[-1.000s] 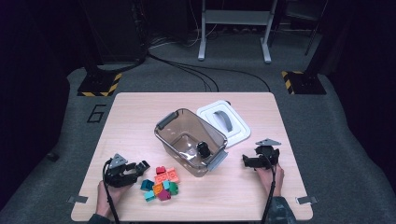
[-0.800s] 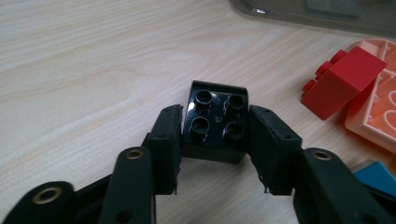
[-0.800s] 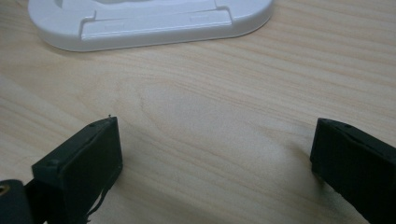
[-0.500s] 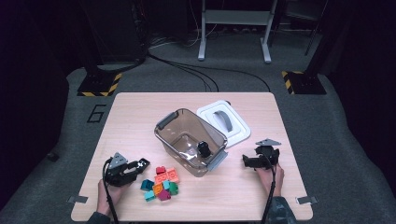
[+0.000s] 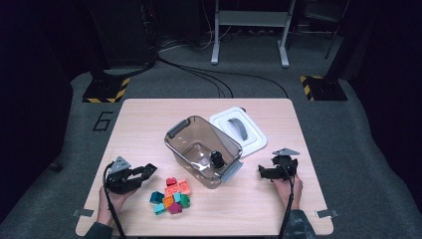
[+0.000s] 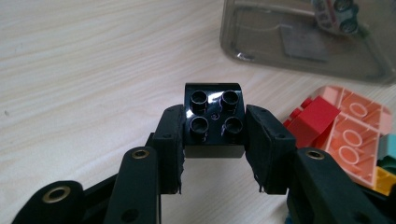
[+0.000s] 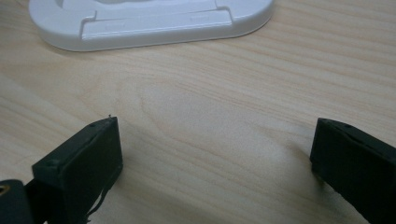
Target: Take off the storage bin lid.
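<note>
Left tongs [image 6: 214, 140] clamped on black brick [image 6: 214, 119], right tongs [image 7: 215, 158] apart over table [image 7: 210, 93]

The left gripper [image 6: 212, 135] has closed its jaws on a black four-stud brick [image 6: 214, 119] and has risen slightly from the table [image 6: 93, 70], away from the brick pile [image 5: 171, 195].

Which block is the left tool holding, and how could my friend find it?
Start at the clear bin mid-table, then look left past the pile of coloured blocks. The left tool squeezes a black block with four studs. It is the one black block, and it is off the pile.
</note>
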Motion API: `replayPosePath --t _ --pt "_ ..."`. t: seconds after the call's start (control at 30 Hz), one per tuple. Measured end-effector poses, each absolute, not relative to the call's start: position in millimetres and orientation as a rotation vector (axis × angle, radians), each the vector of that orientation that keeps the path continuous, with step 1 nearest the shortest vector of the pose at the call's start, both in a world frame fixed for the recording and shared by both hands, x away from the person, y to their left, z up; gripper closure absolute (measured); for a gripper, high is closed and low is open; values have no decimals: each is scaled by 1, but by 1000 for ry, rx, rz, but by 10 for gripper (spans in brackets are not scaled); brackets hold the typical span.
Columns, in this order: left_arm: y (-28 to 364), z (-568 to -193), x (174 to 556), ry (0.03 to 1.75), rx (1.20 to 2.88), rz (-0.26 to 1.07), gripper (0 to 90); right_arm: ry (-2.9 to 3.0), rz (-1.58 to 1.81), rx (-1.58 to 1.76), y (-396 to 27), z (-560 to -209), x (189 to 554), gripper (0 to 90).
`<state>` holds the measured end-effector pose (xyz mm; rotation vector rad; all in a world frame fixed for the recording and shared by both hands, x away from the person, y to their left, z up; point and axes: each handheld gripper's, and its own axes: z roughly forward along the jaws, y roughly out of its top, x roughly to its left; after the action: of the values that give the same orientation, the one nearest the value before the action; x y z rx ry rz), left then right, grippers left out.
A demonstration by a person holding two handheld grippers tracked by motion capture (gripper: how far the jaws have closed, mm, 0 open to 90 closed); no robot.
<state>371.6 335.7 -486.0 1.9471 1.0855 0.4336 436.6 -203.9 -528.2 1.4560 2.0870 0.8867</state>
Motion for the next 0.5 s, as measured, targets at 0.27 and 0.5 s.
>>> replayPosePath --t 0.27,0.5 --pt "338 -469 377 1055 1966 438 589 2086 888 1456 -204 -528 436 14" --pt "341 -455 381 1044 1955 429 589 2086 888 1457 -204 -528 436 14"
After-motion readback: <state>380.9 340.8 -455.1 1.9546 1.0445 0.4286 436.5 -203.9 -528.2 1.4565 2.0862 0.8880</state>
